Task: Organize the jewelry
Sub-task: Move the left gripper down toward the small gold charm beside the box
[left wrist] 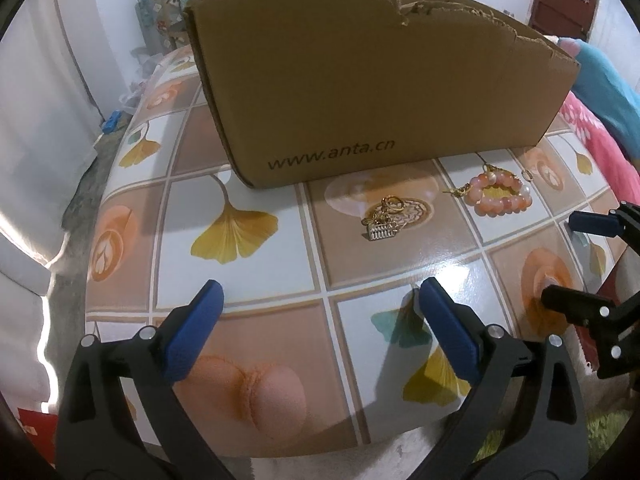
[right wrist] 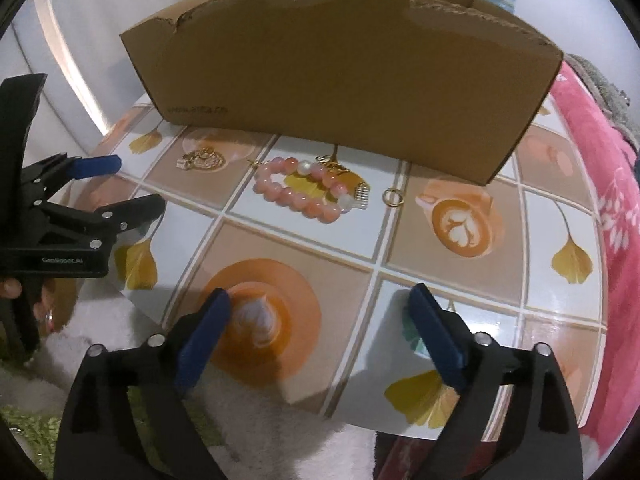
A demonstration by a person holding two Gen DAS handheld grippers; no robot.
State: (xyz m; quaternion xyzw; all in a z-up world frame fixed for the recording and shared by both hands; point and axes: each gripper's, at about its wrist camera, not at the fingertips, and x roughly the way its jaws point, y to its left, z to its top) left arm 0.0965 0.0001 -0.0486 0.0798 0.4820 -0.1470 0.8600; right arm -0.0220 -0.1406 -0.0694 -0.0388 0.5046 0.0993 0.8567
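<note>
While both grippers gape, pink bead bracelet (right wrist: 302, 187) well ahead of right gripper (right wrist: 320, 300)

box (left wrist: 380, 92) — matt cardboard, torn rim | tabletop (left wrist: 280, 264) — glossy | bracelet (right wrist: 300, 192) shiny beads

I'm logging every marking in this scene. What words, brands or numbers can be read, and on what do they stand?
"www.anta.cn": printed in dark letters low on the front wall of the cardboard box, clear in the left wrist view.
The same print in the right wrist view: too blurred to read.
Small pale lettering on the black body of the left gripper, at: too small to read surely.
No other text is visible.
</note>
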